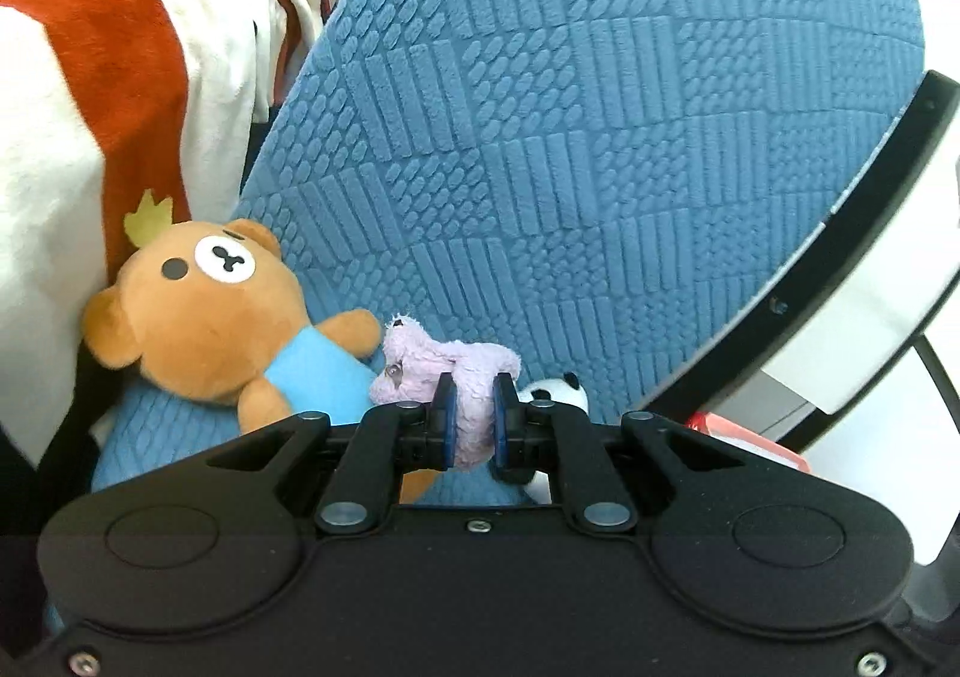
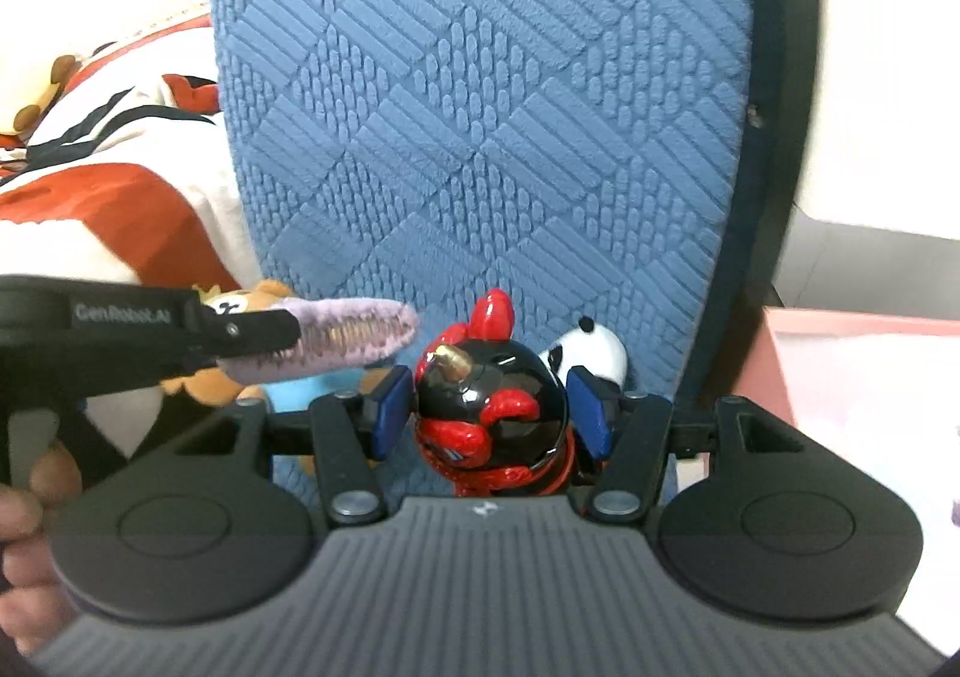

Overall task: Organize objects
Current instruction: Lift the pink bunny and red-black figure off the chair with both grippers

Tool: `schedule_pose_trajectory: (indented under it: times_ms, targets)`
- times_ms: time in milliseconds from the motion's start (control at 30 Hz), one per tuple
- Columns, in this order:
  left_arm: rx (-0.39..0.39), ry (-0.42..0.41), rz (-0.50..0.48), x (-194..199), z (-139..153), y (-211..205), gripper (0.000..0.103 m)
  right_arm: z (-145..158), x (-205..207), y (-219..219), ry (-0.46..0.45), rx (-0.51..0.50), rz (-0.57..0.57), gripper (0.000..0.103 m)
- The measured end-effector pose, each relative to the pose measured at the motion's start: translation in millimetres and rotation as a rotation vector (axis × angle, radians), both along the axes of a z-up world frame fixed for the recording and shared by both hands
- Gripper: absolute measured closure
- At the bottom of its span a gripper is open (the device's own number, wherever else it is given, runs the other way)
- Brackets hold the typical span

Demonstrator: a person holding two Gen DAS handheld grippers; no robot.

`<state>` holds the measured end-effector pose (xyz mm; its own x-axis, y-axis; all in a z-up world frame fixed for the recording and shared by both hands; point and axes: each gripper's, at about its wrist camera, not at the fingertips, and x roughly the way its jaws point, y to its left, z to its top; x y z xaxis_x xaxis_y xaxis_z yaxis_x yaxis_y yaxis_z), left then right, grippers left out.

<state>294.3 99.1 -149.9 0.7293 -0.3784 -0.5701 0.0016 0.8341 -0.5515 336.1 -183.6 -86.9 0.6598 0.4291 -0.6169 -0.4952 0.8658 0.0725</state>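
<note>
The left gripper (image 1: 474, 419) is squeezed almost fully together on a small lilac plush toy (image 1: 447, 371), its blue pads (image 1: 447, 425) pinching the soft fabric, and the toy's head pokes out above the jaws. The right gripper (image 2: 489, 407) stands about half open around a glossy black-and-red figurine (image 2: 492, 407), with both blue pads touching its round sides.

Behind them a brown teddy bear in a light blue shirt (image 1: 222, 311) lies against the blue textured chair cushion (image 1: 600, 137). A small panda toy (image 2: 591, 350) sits half hidden behind the figurine. A red-and-white blanket (image 1: 108, 77) is draped to the left. At the right edge a pink box (image 2: 864, 377) is cut off, its contents hard to make out.
</note>
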Motion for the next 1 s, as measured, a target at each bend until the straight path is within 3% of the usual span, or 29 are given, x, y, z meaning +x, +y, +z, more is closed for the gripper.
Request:
schedule_pose_trajectory:
  times_ms: [167,433,633,733,1000]
  targets:
    - [0.037,-0.013,-0.008,-20,10,-5,0.093,-9,-26,-15,0.025,-0.002,-0.006,0.043]
    - [0.06,0.054,-0.013,-48,-5,-14,0.093,-27,-66,-34,0.075,-0.03,0.057,0.043]
    - [0.136,0.077,-0.042,-69,-12,-36,0.092,-34,-88,-44,0.098,-0.055,0.119,0.043]
    - [0.186,0.111,-0.048,-72,-26,-50,0.092,-38,-90,-51,0.105,-0.05,0.125,0.043]
    - [0.183,0.207,-0.064,-89,-60,-64,0.092,-53,-99,-60,0.144,-0.018,0.125,0.043]
